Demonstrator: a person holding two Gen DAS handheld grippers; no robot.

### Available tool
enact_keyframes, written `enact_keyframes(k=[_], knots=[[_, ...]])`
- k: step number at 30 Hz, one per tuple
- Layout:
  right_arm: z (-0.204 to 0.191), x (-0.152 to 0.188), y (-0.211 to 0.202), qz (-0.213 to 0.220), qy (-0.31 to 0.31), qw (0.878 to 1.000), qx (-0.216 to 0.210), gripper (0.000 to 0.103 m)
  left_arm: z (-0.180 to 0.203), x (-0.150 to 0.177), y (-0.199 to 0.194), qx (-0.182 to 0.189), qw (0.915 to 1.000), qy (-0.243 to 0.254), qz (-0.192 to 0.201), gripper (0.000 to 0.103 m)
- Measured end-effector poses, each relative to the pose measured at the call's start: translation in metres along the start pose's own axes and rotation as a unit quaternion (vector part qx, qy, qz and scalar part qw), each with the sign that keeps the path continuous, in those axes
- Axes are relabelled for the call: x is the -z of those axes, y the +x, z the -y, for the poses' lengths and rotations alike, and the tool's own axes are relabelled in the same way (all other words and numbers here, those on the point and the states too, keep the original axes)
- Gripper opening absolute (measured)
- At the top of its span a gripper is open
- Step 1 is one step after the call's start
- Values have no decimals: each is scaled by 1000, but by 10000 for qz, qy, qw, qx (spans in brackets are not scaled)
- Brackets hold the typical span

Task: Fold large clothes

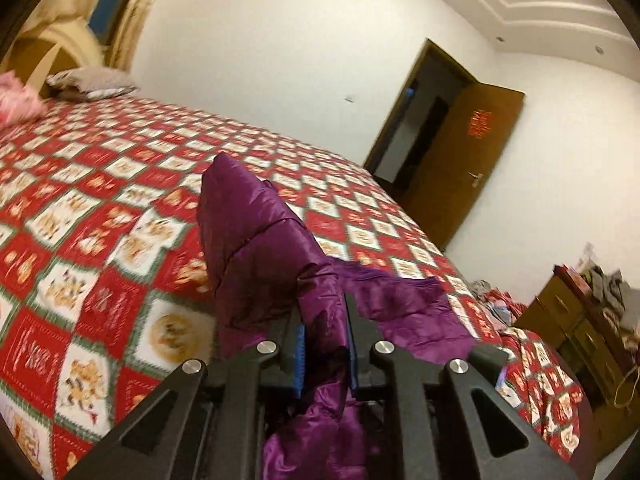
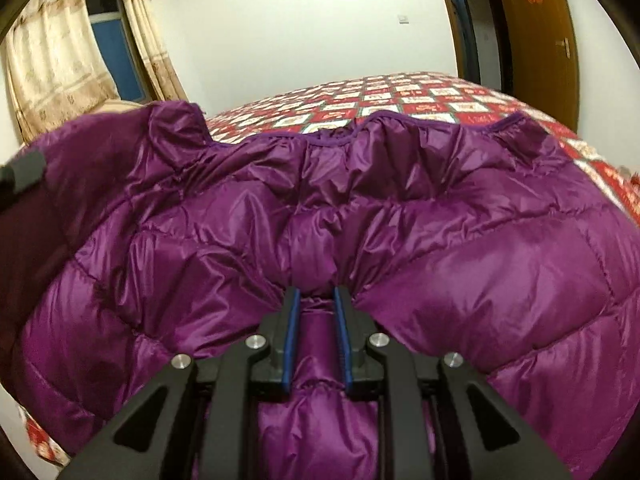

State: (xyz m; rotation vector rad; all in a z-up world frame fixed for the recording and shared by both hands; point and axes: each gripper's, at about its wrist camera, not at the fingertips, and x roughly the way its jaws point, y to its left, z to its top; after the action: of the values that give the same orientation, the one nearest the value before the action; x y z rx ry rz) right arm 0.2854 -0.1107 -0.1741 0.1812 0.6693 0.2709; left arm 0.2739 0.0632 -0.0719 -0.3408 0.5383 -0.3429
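Over the checked quilt, both tongs clamped on glossy, puffy purple jacket

Left gripper and right gripper: matte black angular frames with triangular cut-outs, round silver screw heads behind the fingers, blue ribbed pads.

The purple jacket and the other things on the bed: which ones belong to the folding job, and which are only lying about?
Belongs to the job:
- purple jacket
- left gripper, shut on it
- right gripper, shut on it
- bed, the work surface

Only lying about:
- pillow
- pink cloth
- dresser
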Motion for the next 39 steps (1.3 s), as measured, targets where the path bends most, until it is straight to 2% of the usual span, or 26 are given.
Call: enact_keyframes(k=[13, 16, 26, 31, 36, 38, 39], knots=[[23, -8, -2, -154, 558, 9965, -597, 20, 72, 3, 22, 376, 9948, 911, -242, 13], [39, -13, -12, -75, 833, 9938, -731, 20, 86, 5, 27, 453, 9928, 1071, -293, 13], [100, -23, -69, 469, 1152, 9920, -194, 22, 127, 16, 46, 799, 9853, 1422, -502, 12], [130, -19, -87, 544, 1371, 9891, 14, 24, 144, 27, 55, 916, 9806, 1598, -668, 12], [148, -13, -101, 588, 1633, 9848, 50, 24, 159, 39, 63, 1083, 9736, 1818, -858, 12], [157, -11, -107, 592, 1754, 9827, 94, 32, 164, 45, 67, 1172, 9710, 1858, -942, 12], [162, -11, -111, 608, 1801, 9816, 169, 42, 166, 48, 69, 1233, 9697, 1863, -993, 12]])
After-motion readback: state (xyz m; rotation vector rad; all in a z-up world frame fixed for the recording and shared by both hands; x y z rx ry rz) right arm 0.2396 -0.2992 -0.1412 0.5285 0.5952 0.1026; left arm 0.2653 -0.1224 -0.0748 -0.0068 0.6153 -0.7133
